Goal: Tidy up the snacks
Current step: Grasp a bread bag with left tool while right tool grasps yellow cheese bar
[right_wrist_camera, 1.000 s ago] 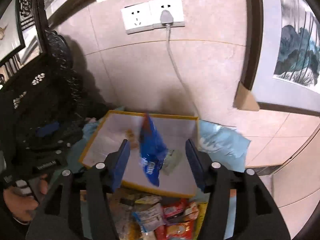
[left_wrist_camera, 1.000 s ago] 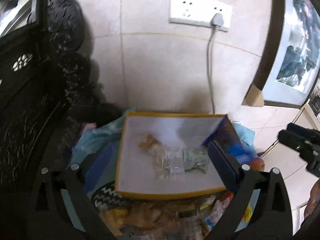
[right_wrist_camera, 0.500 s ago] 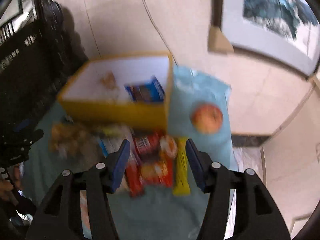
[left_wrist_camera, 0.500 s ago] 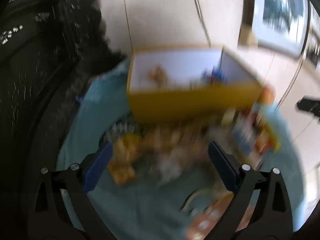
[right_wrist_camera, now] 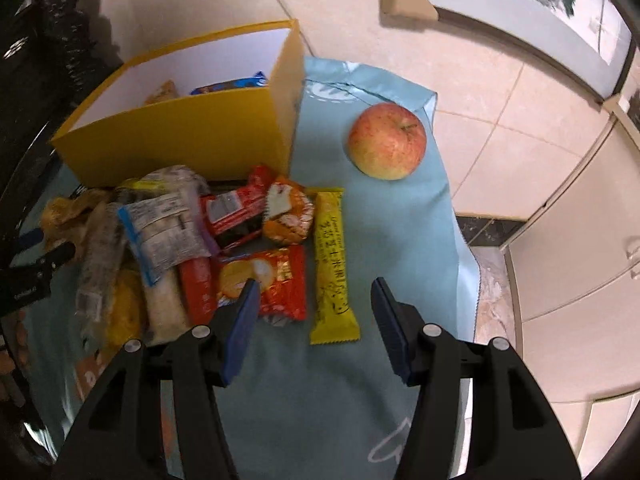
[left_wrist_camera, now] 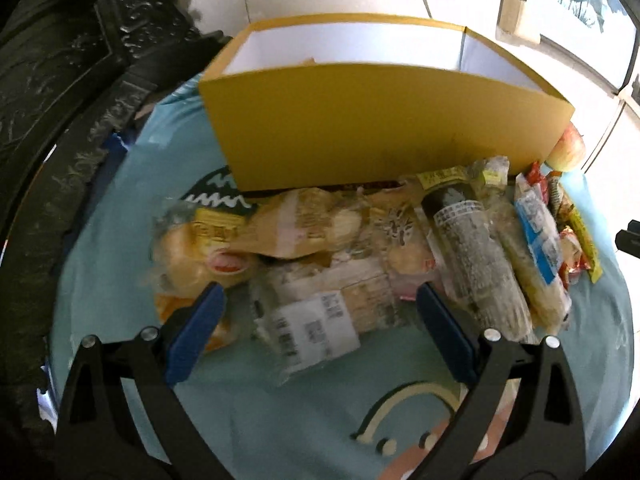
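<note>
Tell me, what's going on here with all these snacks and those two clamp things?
A person is sorting snacks into a yellow box using two handheld grippers. Both the left gripper and the right gripper are open and empty, above the pile of wrapped snacks on the blue cloth. A blue packet lies in the box. A yellow bar and an apple lie outside it.
</note>
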`<state>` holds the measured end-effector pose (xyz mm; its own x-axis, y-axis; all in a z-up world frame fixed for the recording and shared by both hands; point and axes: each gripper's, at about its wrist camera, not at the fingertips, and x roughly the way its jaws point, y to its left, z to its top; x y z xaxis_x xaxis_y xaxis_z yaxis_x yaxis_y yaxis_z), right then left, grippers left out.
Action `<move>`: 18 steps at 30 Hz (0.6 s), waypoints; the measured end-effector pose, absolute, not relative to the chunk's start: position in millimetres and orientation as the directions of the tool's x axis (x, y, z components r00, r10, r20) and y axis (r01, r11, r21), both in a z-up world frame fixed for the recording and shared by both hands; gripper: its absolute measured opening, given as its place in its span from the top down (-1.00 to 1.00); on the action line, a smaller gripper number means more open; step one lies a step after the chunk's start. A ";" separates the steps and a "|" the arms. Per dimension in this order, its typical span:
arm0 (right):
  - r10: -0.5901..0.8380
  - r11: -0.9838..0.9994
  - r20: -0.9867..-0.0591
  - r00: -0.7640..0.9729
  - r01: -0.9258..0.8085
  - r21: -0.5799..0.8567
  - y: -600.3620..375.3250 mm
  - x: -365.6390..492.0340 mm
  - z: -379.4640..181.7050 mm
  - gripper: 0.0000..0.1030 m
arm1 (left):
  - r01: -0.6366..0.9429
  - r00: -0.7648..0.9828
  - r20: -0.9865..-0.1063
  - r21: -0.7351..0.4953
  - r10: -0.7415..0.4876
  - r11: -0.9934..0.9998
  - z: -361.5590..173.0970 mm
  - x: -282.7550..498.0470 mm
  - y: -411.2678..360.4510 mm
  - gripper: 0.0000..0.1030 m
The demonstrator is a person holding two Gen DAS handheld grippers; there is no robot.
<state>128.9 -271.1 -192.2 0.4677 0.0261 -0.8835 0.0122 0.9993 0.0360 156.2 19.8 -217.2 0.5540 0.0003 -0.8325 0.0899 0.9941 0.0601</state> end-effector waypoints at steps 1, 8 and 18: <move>0.026 0.999 -0.888 0.459 0.024 0.042 -273.6 132.6 -196.8 -0.13 | 0.092 0.550 -0.835 0.063 0.002 0.994 -220.8 158.3 18.0 -0.90; -0.031 0.999 -0.903 0.428 0.035 -0.017 -269.7 159.7 -228.8 -0.12 | 0.080 0.532 -0.847 0.069 0.016 0.994 -245.6 169.3 17.0 -0.94; 0.073 0.996 -0.936 0.344 0.016 0.084 -282.7 162.1 -250.0 0.61 | 0.122 0.496 -0.862 -0.050 -0.104 0.991 -250.4 150.9 39.6 -0.07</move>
